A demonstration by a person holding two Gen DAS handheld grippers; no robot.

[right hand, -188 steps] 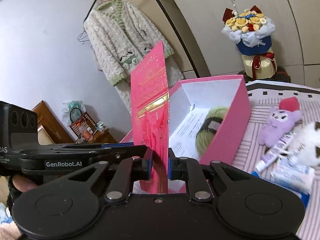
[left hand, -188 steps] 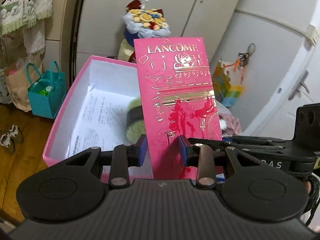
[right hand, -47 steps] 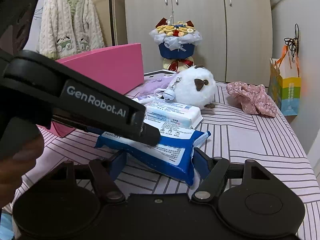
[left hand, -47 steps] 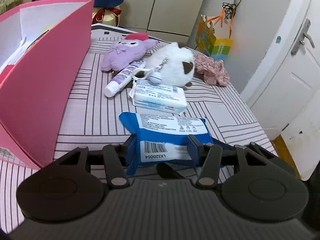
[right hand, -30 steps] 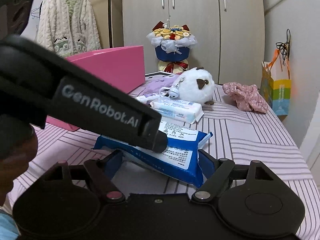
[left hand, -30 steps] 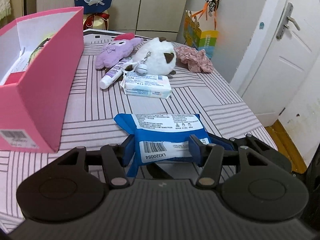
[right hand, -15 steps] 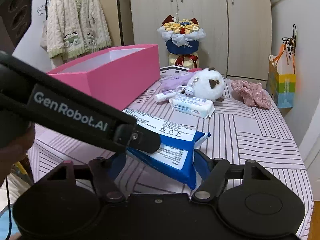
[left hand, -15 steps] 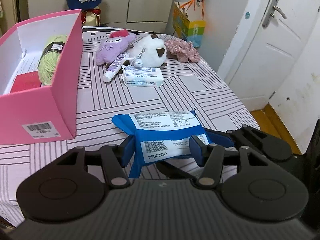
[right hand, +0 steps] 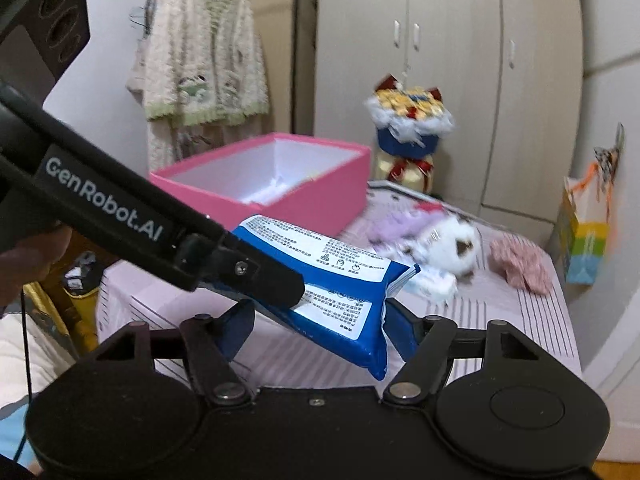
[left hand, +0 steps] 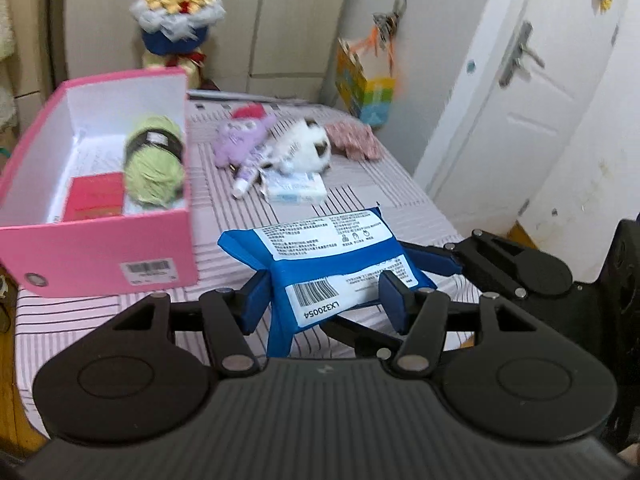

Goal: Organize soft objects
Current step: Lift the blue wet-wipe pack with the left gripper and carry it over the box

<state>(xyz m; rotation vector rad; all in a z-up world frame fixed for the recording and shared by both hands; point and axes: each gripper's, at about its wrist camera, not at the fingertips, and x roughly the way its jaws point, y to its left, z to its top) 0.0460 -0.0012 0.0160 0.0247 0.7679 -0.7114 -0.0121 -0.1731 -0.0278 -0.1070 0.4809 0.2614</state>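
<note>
Blue wipes pack (left hand: pixel 332 256) is up off the striped bed (left hand: pixel 360 204), held by both tongs at once. Left tongs (left hand: pixel 326 300) are clamped at a middling width on the pack's near end, barcode label facing the camera, one blue pad pressing each side. Right tongs (right hand: pixel 316 332) grip the same pack from the other side, set fairly wide, the pack's end sitting between the pads; in the left wrist view they come in from 3 o'clock of the pack. In the right wrist view the left tongs' black arm crosses in from 9 o'clock and covers part of the pack. Pink box (left hand: pixel 100 248) sits open at 10 o'clock of the pack in the left view, with a green yarn ball (left hand: pixel 154 164) and a red card (left hand: pixel 94 196) inside. Beyond the pack at 12 o'clock, lying on the bed: purple plush (left hand: pixel 240 140), white plush (left hand: pixel 304 148), a tube (left hand: pixel 246 180), a small white wipes pack (left hand: pixel 296 188), pink floral cloth (left hand: pixel 354 142). That background is motion-blurred.
</note>
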